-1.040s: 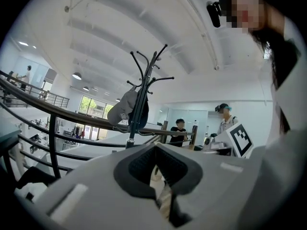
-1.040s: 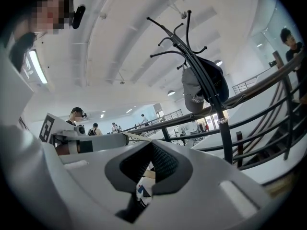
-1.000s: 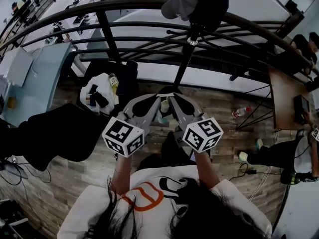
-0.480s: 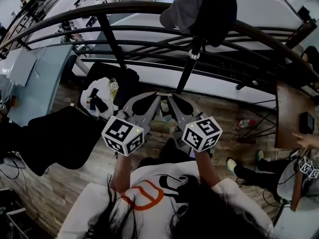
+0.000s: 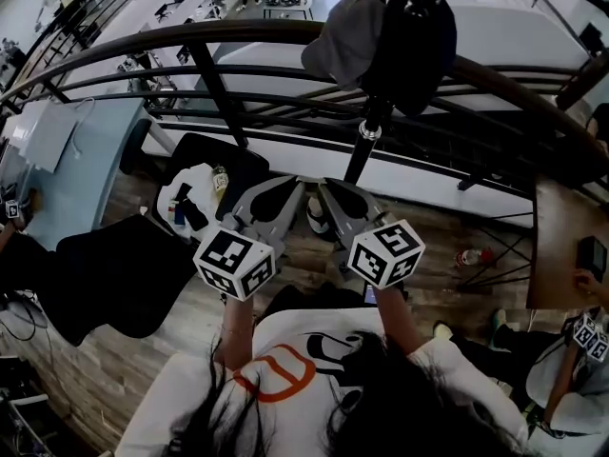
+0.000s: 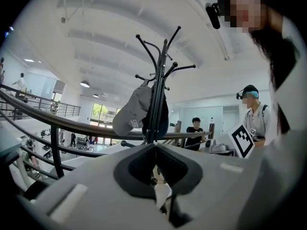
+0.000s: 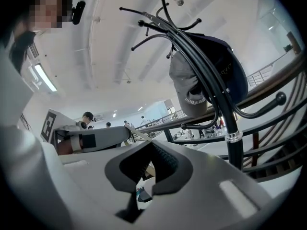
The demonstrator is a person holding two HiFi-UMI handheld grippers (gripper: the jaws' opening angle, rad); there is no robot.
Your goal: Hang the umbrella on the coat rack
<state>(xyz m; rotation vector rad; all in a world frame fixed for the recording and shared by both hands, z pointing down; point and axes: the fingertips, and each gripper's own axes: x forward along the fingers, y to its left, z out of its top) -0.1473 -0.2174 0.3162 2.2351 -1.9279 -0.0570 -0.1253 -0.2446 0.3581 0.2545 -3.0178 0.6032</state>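
Note:
The black coat rack (image 5: 367, 136) stands just beyond my grippers; its hooks spread overhead in the left gripper view (image 6: 160, 56). A grey cap (image 5: 344, 36) and a dark cap (image 5: 415, 38) hang on it, the grey cap (image 7: 194, 87) also showing in the right gripper view. I see no umbrella in any view. My left gripper (image 5: 296, 185) and right gripper (image 5: 324, 186) are held side by side at chest height, tips nearly touching each other below the pole. The left gripper (image 6: 154, 146) and the right gripper (image 7: 151, 143) are both shut with nothing between the jaws.
A curved dark railing (image 5: 238, 34) runs behind the rack. A black chair (image 5: 195, 155) with white items is at the left, a dark cloth (image 5: 114, 274) lower left. A wooden table (image 5: 557, 246) and a seated person are at the right. A bottle (image 5: 471, 255) lies on the floor.
The head view has tilted up, so the rack's caps show lower and larger. Both grippers stay shut and side by side. The person at the right has shifted lower right.

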